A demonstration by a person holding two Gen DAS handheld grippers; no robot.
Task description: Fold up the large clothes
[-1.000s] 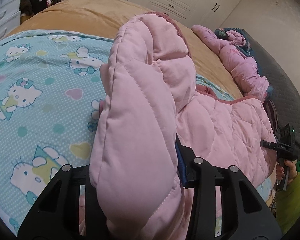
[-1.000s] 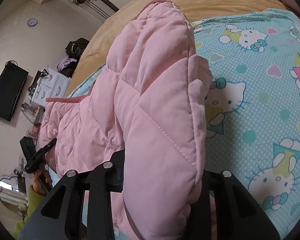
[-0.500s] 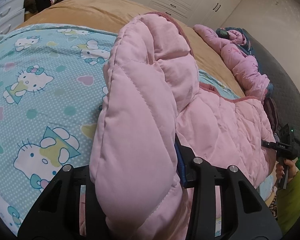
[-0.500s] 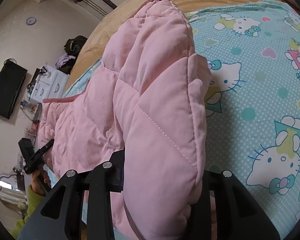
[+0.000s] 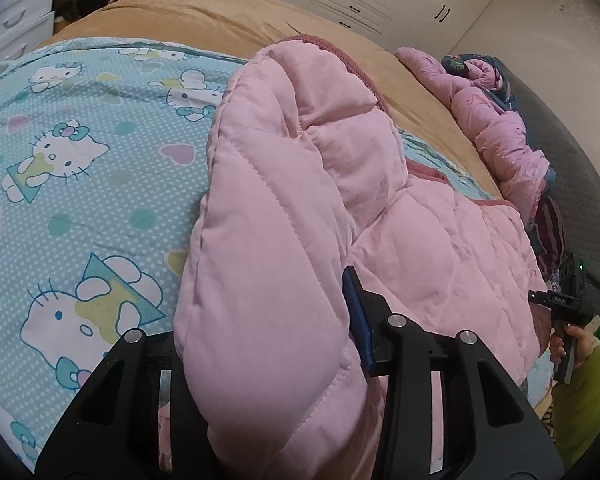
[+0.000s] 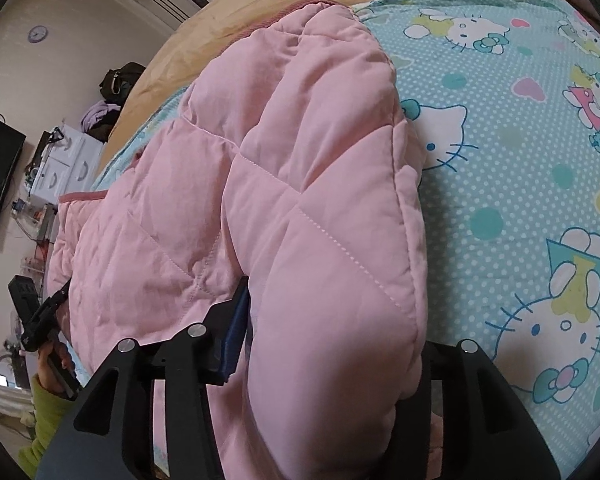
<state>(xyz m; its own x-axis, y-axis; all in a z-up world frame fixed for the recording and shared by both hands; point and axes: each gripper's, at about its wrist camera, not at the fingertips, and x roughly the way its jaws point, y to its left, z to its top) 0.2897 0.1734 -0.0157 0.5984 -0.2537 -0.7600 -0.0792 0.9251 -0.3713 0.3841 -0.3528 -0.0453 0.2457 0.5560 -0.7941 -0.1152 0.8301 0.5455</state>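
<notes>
Left tool (image 5: 268,344) grips the jacket (image 5: 284,216); right tool (image 6: 332,344), just opening, straddles it loosely; fold half-laid, remainder unfolded ahead.

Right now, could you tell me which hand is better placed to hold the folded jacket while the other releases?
Probably the left: the left gripper is clamped on the pink jacket. The right gripper has just been opening its jaws, the jacket loose between them.
</notes>
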